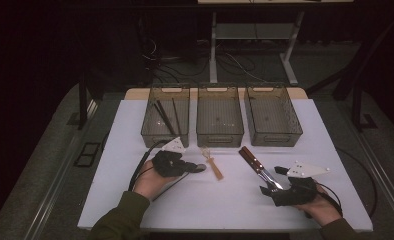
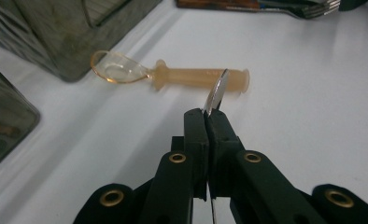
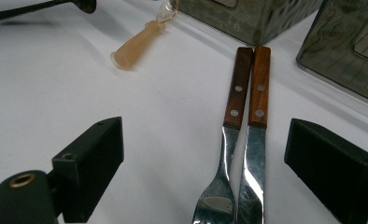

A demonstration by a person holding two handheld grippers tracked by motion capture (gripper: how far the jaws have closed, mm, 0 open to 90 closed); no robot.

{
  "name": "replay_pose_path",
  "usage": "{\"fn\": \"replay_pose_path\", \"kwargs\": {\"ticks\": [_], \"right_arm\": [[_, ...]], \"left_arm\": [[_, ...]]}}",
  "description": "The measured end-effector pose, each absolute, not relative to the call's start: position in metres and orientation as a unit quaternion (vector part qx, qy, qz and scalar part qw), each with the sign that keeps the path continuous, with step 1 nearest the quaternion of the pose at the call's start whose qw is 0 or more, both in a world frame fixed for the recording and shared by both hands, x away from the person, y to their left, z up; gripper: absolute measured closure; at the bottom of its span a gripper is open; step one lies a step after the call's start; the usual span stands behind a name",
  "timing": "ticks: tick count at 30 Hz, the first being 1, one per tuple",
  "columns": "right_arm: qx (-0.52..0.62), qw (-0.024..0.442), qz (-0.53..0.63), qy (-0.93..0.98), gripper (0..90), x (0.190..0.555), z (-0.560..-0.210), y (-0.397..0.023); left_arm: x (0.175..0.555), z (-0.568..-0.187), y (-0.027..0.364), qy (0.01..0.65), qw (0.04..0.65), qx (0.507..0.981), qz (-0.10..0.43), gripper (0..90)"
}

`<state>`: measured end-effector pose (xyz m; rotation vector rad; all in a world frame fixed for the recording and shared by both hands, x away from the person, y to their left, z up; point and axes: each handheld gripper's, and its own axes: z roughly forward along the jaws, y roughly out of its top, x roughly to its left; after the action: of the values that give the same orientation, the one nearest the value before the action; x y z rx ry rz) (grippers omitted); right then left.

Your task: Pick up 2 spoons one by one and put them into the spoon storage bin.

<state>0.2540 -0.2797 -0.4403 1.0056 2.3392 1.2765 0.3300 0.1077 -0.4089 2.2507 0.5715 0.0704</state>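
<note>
My left gripper (image 2: 205,114) is shut on a thin metal spoon (image 2: 218,90), seen edge-on past the fingertips. In the high view this gripper (image 1: 187,167) sits left of centre, the spoon's dark bowl (image 1: 199,168) sticking out to the right. An amber plastic spoon (image 2: 173,74) lies on the white table just beyond it. My right gripper (image 3: 205,168) stands open and low over the table, a wood-handled fork (image 3: 229,140) and knife (image 3: 257,140) lying side by side between its jaws, untouched. In the high view it (image 1: 272,180) is at the front right.
Three smoky clear bins stand in a row at the back: the left one (image 1: 165,137) holds dark sticks, and the middle (image 1: 220,137) and right (image 1: 274,137) ones look bare. The white board's front edge (image 1: 225,227) is near the person's forearms.
</note>
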Motion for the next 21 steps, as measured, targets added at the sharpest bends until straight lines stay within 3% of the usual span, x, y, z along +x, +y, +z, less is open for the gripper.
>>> {"fn": "replay_pose_path", "kwargs": {"ticks": [21], "right_arm": [[0.35, 0.154, 0.453, 0.805, 11.4, 0.253, -0.437, -0.283]], "left_arm": [[0.358, -0.389, 0.088, 0.246, 0.422, 0.872, 0.045, 88.4]]}}
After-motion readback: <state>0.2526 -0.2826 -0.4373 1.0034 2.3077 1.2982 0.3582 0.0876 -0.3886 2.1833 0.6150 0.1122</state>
